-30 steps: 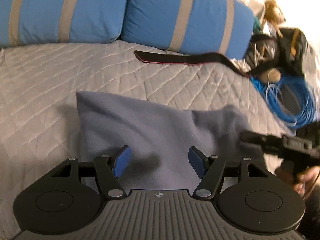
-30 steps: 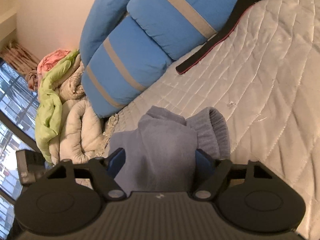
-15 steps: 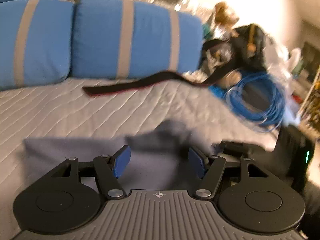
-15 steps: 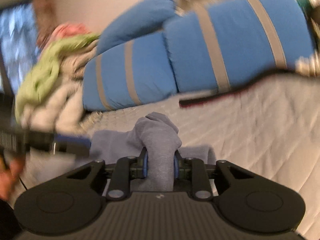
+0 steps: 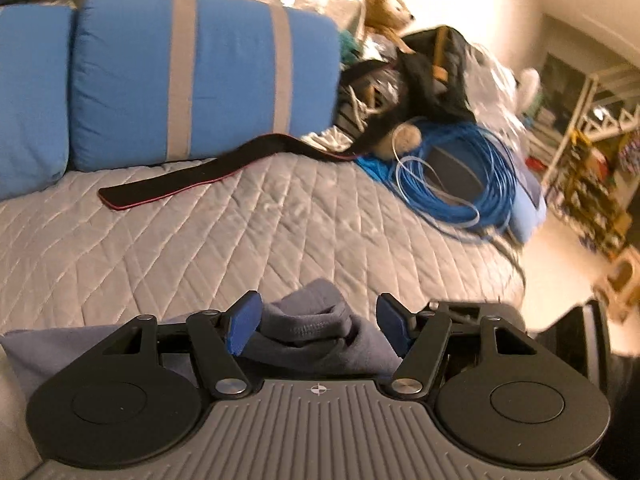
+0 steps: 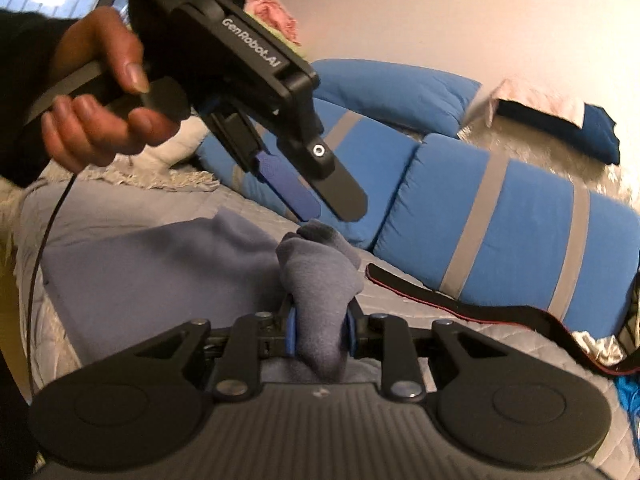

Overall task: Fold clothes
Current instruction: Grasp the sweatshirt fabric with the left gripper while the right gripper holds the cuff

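Right wrist view: the right gripper (image 6: pixel 321 336) has its blue pads clamped tight on a bunched fold of the grey sweater (image 6: pixel 320 280), which stands up in a lump between them. The rest of that sweater lies spread flat on the quilted bedspread (image 6: pixel 408 300) to the left. Just above the lump hangs the left gripper (image 6: pixel 324 196), held in a person's hand (image 6: pixel 96 92), tilted downward.

Left wrist view: the left gripper (image 5: pixel 318 324) has its jaws well apart, and a ribbed cuff of the sweater (image 5: pixel 316 328) sits between the pads without being pressed. Farther off, a black strap (image 5: pixel 208 176) crosses the bedspread (image 5: pixel 240 240) in front of blue pillows (image 5: pixel 200 72), and a coil of blue cable (image 5: pixel 456 176) lies to the right.
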